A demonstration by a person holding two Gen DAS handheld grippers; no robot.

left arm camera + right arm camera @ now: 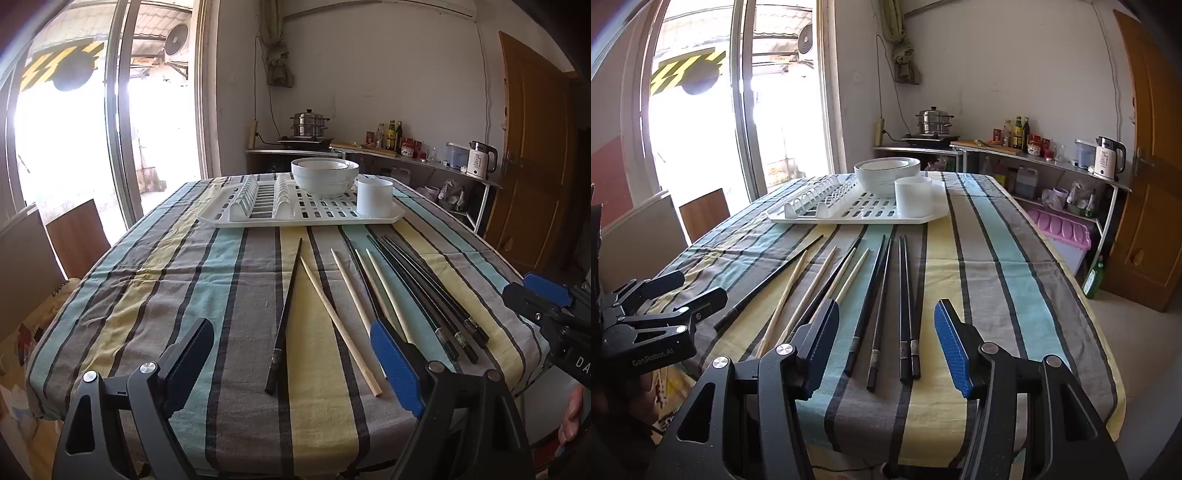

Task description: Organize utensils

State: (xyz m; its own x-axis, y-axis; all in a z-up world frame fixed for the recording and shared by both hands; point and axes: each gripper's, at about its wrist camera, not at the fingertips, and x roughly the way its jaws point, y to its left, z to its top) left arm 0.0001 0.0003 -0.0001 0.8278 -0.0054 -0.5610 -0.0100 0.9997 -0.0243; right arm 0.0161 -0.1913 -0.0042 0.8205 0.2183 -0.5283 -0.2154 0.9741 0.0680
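Observation:
Several black chopsticks and pale wooden chopsticks lie loose on the striped tablecloth, pointing away from me. A white dish rack holds stacked white bowls and a white cup; the rack also shows in the right wrist view. My left gripper is open and empty above a black chopstick. My right gripper is open and empty above the black chopsticks. Each gripper shows at the edge of the other's view.
The table's front edge is just below both grippers. Wooden chairs stand at the left side. A counter with a steamer pot, bottles and a kettle stands behind the table. A wooden door is at the right.

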